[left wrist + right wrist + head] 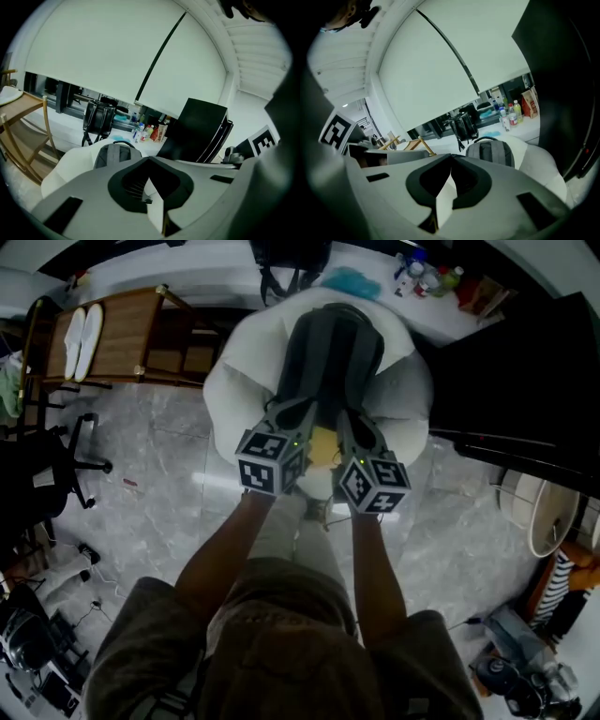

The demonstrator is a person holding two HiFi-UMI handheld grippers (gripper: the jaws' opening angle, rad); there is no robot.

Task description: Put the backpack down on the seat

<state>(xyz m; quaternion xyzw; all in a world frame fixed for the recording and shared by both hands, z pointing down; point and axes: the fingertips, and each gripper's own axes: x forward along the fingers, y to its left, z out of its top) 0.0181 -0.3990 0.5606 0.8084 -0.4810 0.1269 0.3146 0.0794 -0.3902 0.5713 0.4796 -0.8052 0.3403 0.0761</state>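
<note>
Left tongs [150, 161], right tongs [451, 157] closed; one backpack [333, 343] on one seat [234, 371].

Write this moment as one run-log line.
backpack: lying on seat | left gripper: shut, empty | right gripper: shut, empty | position: both at backpack's near end

A wooden rack [122, 334] holds white slippers [91, 334]; bottles [427, 277] and a black bag [291, 259] stand on the counter [206, 273].
</note>
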